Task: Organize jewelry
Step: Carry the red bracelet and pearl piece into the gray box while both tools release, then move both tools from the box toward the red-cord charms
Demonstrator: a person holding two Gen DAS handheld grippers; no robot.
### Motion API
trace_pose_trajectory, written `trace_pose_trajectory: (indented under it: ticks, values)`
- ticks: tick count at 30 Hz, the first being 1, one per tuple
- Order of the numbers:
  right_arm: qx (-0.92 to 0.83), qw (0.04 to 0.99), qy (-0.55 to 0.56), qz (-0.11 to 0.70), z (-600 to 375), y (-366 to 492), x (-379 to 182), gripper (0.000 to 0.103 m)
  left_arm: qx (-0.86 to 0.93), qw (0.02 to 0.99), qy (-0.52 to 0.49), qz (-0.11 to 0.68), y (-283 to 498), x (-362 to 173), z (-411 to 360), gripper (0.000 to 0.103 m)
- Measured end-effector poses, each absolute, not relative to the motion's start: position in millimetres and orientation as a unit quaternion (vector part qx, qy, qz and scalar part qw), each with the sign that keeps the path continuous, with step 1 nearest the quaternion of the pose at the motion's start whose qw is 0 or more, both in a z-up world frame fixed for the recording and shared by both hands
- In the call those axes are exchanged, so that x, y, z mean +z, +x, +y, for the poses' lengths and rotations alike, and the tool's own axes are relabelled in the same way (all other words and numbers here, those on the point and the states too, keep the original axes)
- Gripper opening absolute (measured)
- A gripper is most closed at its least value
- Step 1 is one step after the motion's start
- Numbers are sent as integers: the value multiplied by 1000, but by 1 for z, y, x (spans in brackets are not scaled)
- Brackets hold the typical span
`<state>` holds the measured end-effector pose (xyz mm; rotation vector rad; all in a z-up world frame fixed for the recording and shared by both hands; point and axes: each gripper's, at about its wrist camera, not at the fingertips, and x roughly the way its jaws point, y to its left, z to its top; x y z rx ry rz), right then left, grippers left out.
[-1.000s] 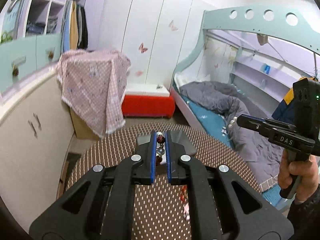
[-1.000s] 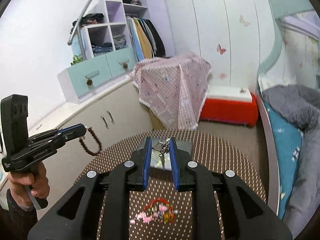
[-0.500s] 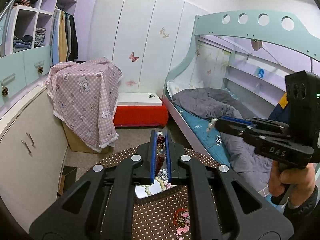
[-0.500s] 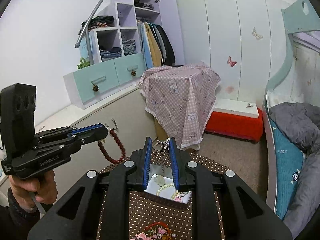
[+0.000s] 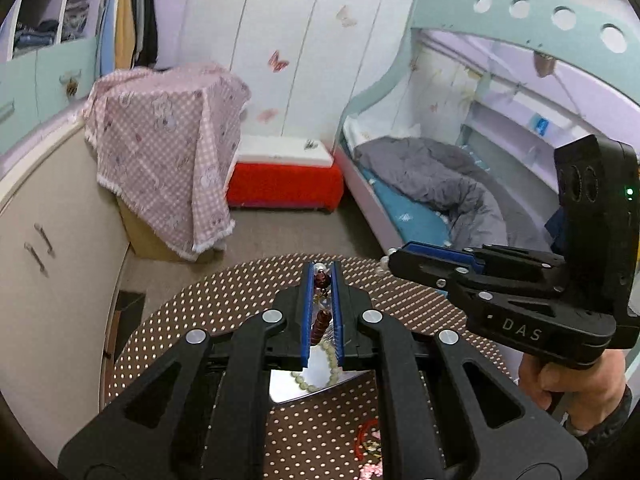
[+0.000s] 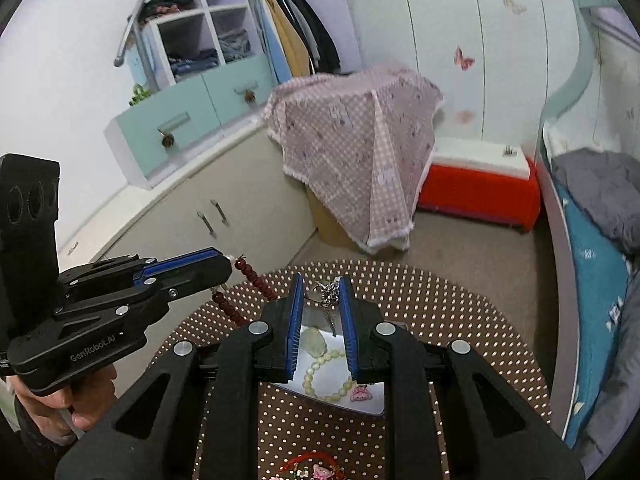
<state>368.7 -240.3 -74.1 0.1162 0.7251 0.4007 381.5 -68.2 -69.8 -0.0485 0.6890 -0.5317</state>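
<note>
My left gripper is shut on a dark red bead bracelet, which hangs from its tip in the right wrist view. My right gripper is shut on a silver chain piece; pale beads show at its tip in the left wrist view. Both grippers hover above a white tray on the round dotted table. The tray holds a pale green bead bracelet, a jade pendant and a small pink charm.
A red and pink ornament lies on the table near the front edge. A cream cabinet is to the left. A bed is to the right. A box under a pink cloth and a red bench stand behind.
Both grippers have dropped lower and closer together over the tray, each still gripping its piece. The right gripper has swung nearer to the left one.
</note>
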Motion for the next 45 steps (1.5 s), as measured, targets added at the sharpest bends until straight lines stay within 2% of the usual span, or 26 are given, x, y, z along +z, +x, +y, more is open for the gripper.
trace_pose_trajectory:
  ticks: [1,2,3,4,7,27,45]
  values:
    - [193,911,58,361,-241,372,-77,26,-250,906,-23,340,384,-73,-68,12]
    - [187,908,60,370,-242,374,-81,48,-239,907,-19,346,385,-76,-66,36]
    - [179,908,64,372,-244,376,-83,66,-229,910,-16,345,383,-76,-64,84]
    - [164,913,72,366,-248,374,-84,91,-214,920,-16,329,378,-74,-60,96]
    - [147,917,89,360,-257,369,-84,95,-196,933,-5,301,363,-67,-52,97]
    - [130,944,75,292,-265,310,-41,95,-142,962,-4,235,296,-36,-31,97]
    - [100,953,78,275,-284,234,-60,95,-154,957,33,243,240,-76,-35,97]
